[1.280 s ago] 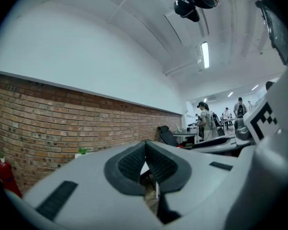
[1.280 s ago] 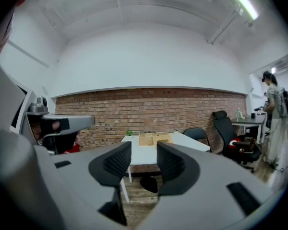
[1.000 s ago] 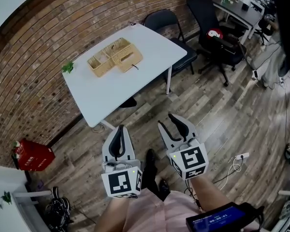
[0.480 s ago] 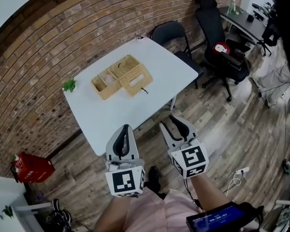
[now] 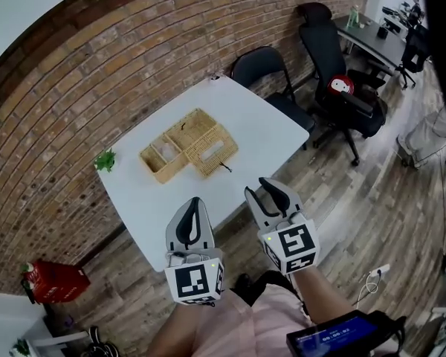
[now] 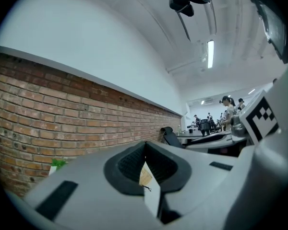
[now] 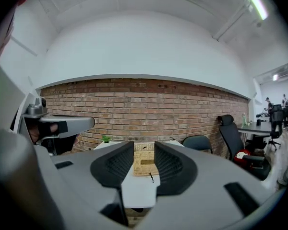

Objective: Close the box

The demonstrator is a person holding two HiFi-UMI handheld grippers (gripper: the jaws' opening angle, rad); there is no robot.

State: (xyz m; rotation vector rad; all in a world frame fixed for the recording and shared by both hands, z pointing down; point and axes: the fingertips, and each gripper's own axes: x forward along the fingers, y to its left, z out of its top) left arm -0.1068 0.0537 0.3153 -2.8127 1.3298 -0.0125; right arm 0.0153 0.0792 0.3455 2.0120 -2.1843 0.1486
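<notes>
Where print shows, it is only the black square marker on each gripper's cube; the figures on the blue screen behind the jaws are too small to read. The left gripper has its jaws together on nothing; the right gripper holds its jaws apart, nothing between them. The wicker box lies ahead of both, well apart, on the white table, its lid laid open on the side nearer the right jaws; the table's near edge runs close by the jaw tips, bare tabletop between it and the box.

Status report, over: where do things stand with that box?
Left gripper shut, right gripper open, both empty. Wicker box lies open on the table, untouched. Nothing blocks the approach.
</notes>
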